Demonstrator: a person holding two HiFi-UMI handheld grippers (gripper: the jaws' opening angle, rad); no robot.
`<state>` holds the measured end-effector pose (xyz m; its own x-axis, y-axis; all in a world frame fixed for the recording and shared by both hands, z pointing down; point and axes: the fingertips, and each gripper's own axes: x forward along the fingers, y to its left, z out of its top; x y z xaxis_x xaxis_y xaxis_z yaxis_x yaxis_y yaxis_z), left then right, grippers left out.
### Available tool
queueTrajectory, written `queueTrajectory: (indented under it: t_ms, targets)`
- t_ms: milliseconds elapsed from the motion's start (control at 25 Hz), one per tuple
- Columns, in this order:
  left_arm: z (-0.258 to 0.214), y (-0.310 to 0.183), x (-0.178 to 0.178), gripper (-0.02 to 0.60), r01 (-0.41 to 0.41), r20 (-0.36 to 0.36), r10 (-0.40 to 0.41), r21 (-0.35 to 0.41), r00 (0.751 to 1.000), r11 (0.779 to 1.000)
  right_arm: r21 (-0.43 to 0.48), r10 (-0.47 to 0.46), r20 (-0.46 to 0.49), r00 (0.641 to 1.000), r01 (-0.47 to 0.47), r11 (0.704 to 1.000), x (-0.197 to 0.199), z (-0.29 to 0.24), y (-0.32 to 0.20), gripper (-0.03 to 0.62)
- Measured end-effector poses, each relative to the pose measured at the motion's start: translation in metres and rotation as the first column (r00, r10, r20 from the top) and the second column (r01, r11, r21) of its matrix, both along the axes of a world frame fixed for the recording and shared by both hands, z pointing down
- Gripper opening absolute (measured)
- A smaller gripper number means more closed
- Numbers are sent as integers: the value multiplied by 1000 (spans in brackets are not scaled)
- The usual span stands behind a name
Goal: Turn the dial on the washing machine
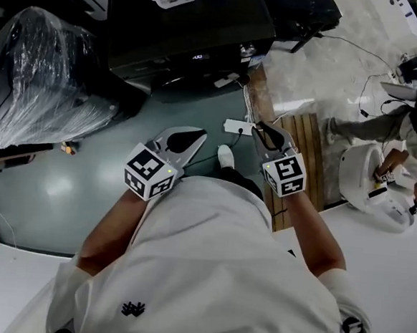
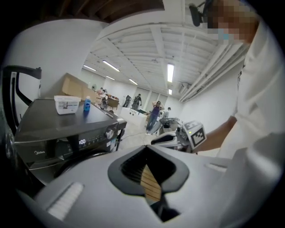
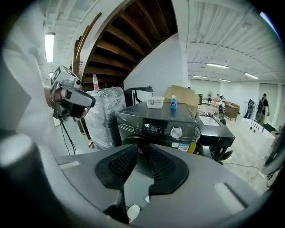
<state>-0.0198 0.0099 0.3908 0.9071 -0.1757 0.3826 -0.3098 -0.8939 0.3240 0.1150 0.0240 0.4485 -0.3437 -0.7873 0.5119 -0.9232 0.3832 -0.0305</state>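
The black washing machine stands ahead of me, well beyond both grippers. Its round silver dial sits on the front panel to the right of the lit display, and it also shows in the left gripper view as the dial. My left gripper is held close to my body with its tips together and nothing in them. My right gripper is beside it, aimed at the machine; its jaws stand a narrow gap apart, with nothing between them.
A white tub and a blue bottle stand on the machine's top. A plastic-wrapped bundle lies left of it. A power strip and wooden slats are on the floor. A person crouches far right.
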Motion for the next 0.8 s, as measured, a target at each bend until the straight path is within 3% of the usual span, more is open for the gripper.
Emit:
queueTrajectory:
  t_ms: [160,320,520,800]
  targets:
    - [-2,-3,15,55,138,16,-138,-7,990,990,-20,-66,4,998,66,998,36,24,-36,69]
    - [3,-6,24,55,212,31,-212,3,977,977,-9,-89,-1,996,89,996,56,46,-74,79]
    - [5,-12,33,55,235,58,-236,24,970,972,-10,-104,-18,994,103,995,58,63,-118,91]
    - [-2,-19,21,55,281,56,-283,32,958,959,-21,-53,-56,997,52,998,59,87,-164,140]
